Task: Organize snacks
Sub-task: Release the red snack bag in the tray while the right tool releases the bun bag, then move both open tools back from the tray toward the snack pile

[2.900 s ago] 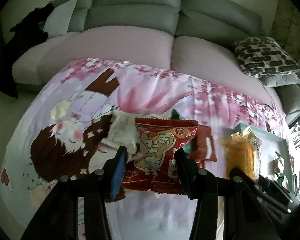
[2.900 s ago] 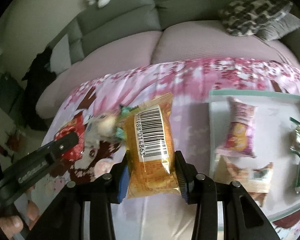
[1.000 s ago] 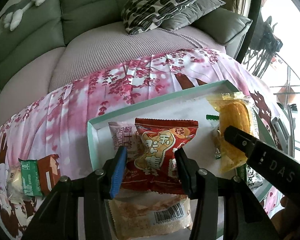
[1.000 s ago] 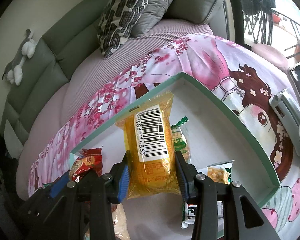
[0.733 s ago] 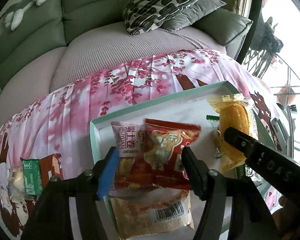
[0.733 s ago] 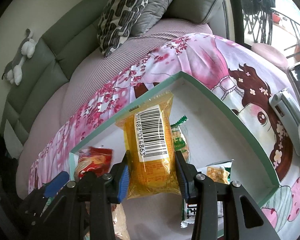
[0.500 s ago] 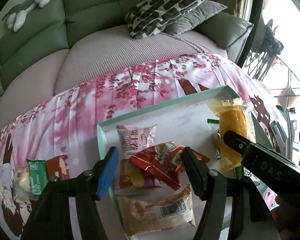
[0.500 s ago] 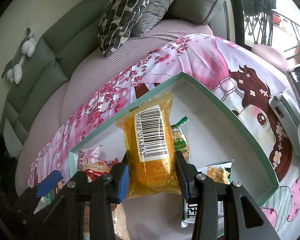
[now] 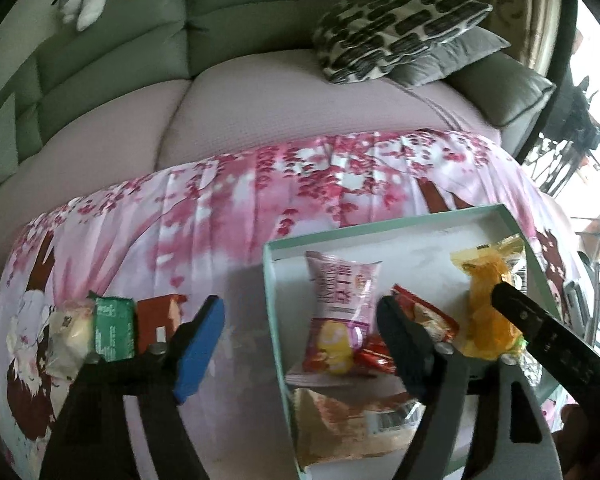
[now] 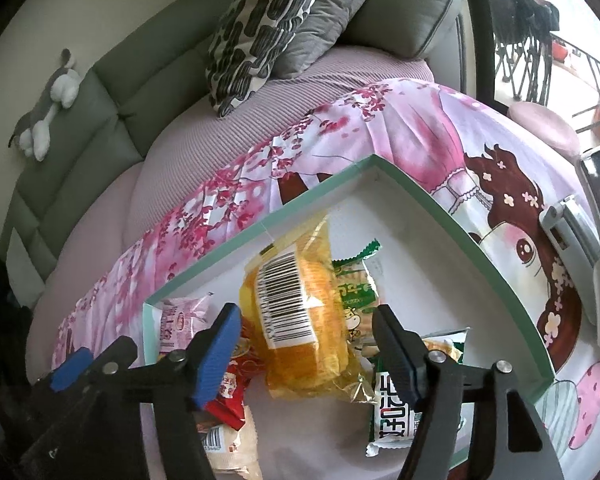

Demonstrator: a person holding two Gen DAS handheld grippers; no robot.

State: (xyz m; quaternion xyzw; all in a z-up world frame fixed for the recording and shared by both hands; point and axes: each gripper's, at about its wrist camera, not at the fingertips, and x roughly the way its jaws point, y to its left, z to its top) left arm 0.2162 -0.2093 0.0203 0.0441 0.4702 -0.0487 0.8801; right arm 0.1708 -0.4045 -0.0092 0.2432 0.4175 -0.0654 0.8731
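Your left hand-held gripper hangs with its jaws spread wide and nothing between them, straddling the near left wall of the mint-green tray. Your right hand-held gripper is also parted, its pads clear of the yellow cake packet, which lies barcode-up on the tray floor between them.

In the left wrist view, the pink snack bag lies inside the tray near its left wall, at about 12 o'clock from the left gripper. The red snack packet sits tilted just beside it at 3 o'clock, partly hidden by the right-hand finger. A beige packet lies at 6 o'clock from the pink bag, near the tray's front edge.

In the right wrist view, a green-and-white wafer packet lies under the cake packet's right edge, and a green-lettered bag rests at about 5 o'clock from the cake.

Outside the tray, on the cherry-blossom tablecloth covering the table, three snacks wait at 9 o'clock from the left gripper: a pale wrapped bun, a green packet and a brown packet, touching one another in a row.
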